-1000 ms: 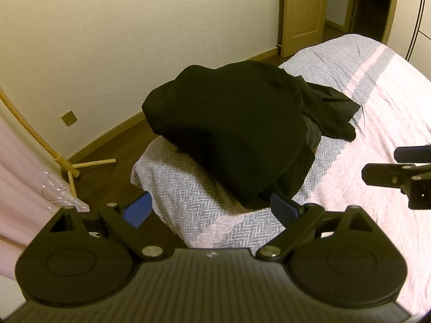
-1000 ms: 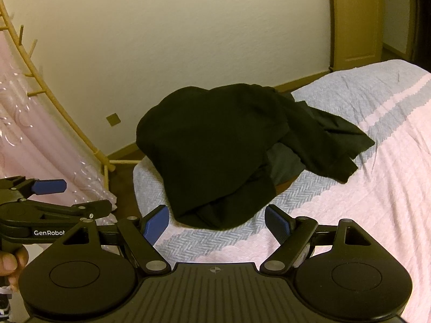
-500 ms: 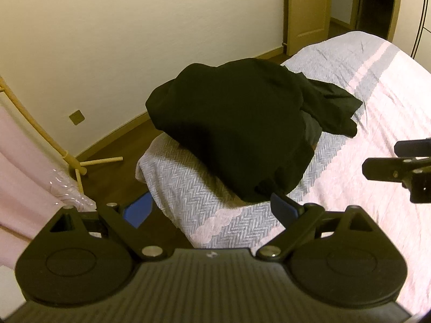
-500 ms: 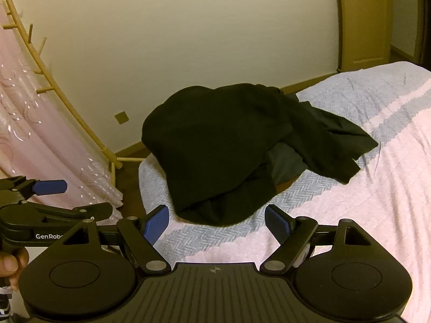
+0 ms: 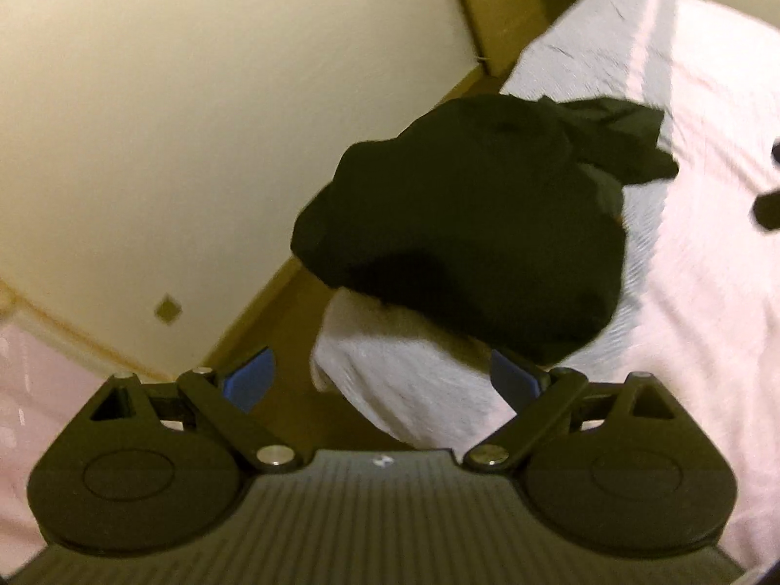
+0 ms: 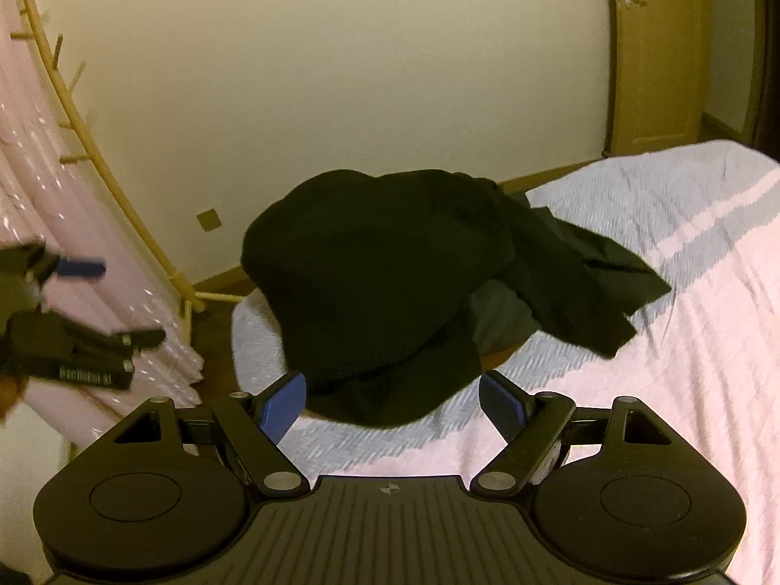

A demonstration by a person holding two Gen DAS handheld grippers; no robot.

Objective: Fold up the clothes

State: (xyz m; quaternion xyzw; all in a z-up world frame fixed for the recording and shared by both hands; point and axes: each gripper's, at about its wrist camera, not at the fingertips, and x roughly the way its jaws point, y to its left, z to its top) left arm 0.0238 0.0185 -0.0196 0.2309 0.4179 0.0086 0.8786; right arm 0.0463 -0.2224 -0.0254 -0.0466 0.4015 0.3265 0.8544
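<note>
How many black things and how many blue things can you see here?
Black pile of clothes: 1
Black tongs: 2, the left tongs and the right tongs
Blue pads on the tongs: 4, two on each pair
Total: 7

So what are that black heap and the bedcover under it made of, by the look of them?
The black clothes look like soft, matte woven or knit fabric: they slump in loose folds with no shine. The bedcover looks like textured cotton-type cloth, matte, with a herringbone-like weave and pale pink and grey bands. Exact fibres cannot be told.
</note>
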